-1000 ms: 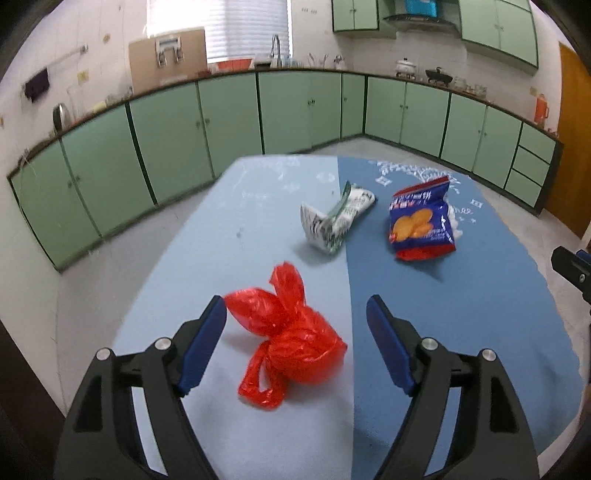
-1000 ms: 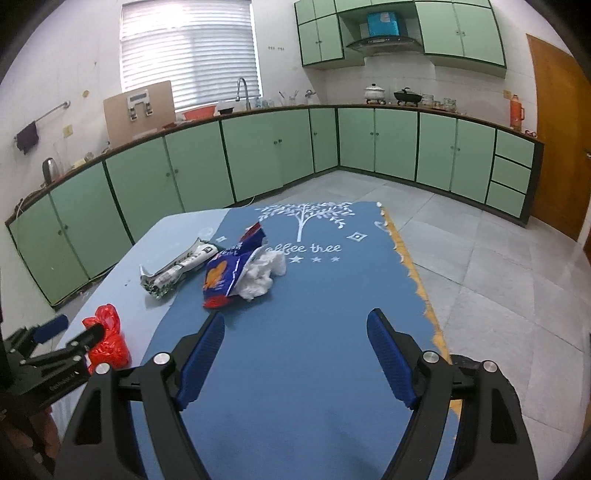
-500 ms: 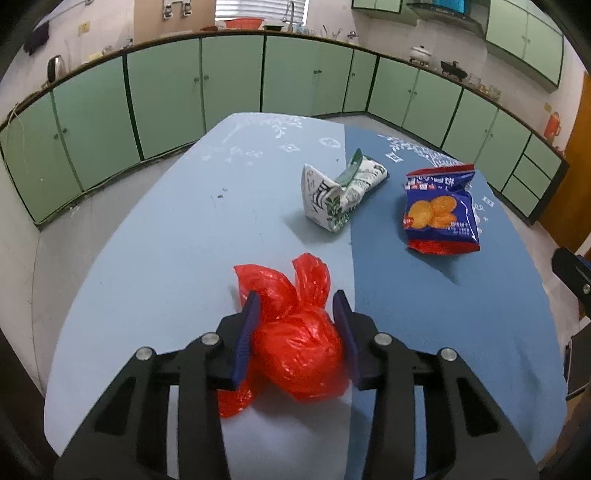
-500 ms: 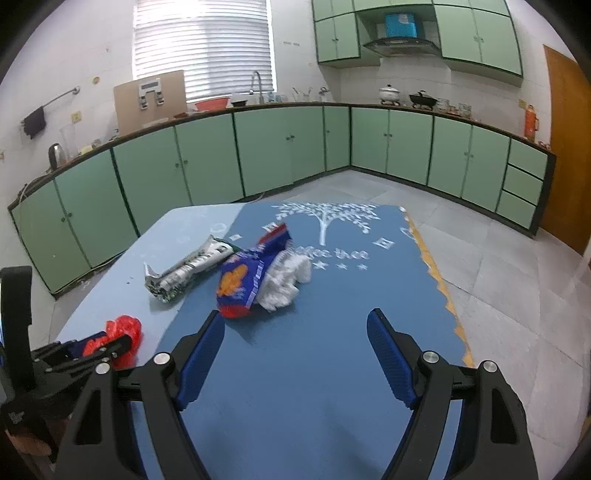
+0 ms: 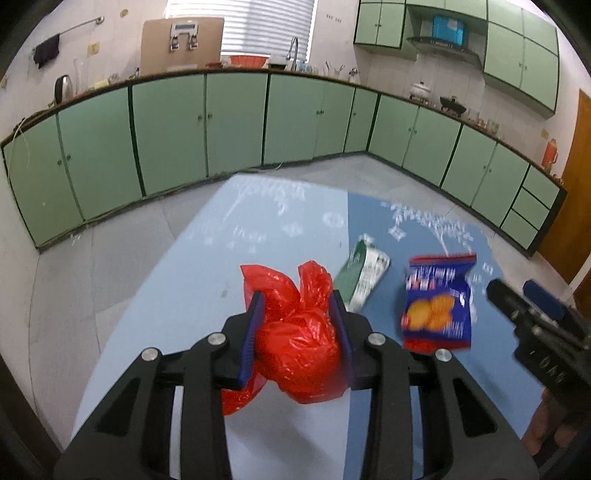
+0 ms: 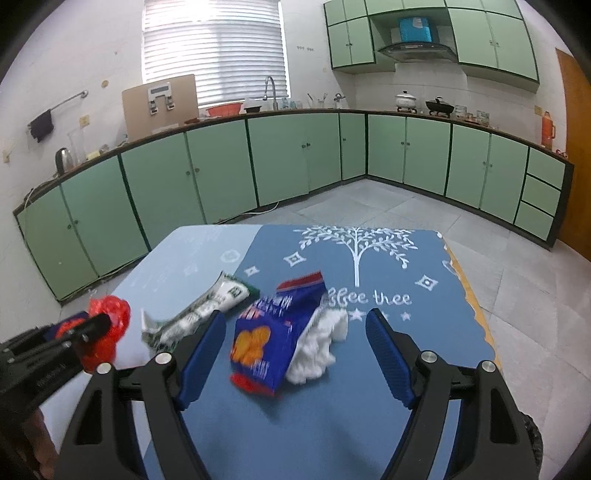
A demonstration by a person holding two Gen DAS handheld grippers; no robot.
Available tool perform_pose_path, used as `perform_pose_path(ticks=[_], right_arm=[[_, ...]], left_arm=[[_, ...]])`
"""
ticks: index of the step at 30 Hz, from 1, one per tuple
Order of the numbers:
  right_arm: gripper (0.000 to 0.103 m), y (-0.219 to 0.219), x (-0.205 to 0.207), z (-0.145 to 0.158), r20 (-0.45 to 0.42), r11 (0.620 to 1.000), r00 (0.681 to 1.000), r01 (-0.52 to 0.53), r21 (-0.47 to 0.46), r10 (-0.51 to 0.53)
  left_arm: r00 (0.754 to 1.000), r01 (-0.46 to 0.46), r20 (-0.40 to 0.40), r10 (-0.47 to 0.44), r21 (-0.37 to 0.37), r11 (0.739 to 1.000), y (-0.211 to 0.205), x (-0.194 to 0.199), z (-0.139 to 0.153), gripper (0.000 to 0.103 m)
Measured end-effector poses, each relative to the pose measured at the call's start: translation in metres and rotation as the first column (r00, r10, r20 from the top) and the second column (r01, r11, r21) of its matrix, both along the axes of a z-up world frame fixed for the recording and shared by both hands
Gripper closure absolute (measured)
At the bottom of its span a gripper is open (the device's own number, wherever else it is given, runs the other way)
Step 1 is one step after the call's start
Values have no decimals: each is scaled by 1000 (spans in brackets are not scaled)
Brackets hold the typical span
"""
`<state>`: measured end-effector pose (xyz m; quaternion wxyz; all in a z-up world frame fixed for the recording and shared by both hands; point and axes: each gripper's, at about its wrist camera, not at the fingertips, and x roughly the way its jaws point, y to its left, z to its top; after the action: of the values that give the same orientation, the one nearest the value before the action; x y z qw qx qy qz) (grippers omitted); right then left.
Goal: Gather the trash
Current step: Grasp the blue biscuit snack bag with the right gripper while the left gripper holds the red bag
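A home kitchen. Green base cabinets (image 6: 280, 158) run along 2 walls under a counter (image 6: 295, 112), with matching wall cabinets (image 6: 491, 33) above. A tap (image 6: 269, 90) stands at the window blinds (image 6: 214, 51); a range hood (image 6: 417, 48) hangs over pots (image 6: 406, 99). A kettle (image 6: 62, 158) sits at the left, and the floor (image 6: 480, 236) is tiled.

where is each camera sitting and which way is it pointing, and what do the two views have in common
Left wrist: on the left gripper, looking along its fingers over the table toward the green cabinets; its jaws are shut on the red bag, and the right gripper's tip shows at right.
Right wrist: on the right gripper, facing the same cabinets; its open jaws flank the blue snack packet and white tissue; the left gripper shows at left.
Shared: red bag, snack packet, green-and-white wrapper, table, cabinets.
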<state>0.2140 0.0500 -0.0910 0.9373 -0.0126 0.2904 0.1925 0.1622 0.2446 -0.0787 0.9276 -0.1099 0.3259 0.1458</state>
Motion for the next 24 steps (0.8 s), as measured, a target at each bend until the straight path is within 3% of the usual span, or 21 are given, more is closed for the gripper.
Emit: perform_pose_path(ticks=[6, 12, 14, 19, 24], right_arm=[[29, 7, 23, -7, -23, 1000, 1000, 22, -13, -22], [40, 16, 48, -21, -86, 1000, 996, 8, -17, -9], [51, 17, 54, -26, -114, 1000, 993, 0, -6, -1], [100, 21, 57, -30, -148, 1000, 988, -31, 2, 31], [103, 16, 47, -18, -125, 997, 990, -65, 50, 71]], left_arm=[[1000, 26, 9, -27, 11, 1000, -2, 24, 1, 69], [1000, 28, 4, -28, 9, 1000, 1, 34, -4, 69], [1000, 26, 5, -26, 9, 1000, 4, 35, -5, 69], [1000, 21, 1, -21, 9, 1000, 9, 35, -7, 69], [1000, 27, 8, -27, 14, 1000, 8, 33, -5, 69]])
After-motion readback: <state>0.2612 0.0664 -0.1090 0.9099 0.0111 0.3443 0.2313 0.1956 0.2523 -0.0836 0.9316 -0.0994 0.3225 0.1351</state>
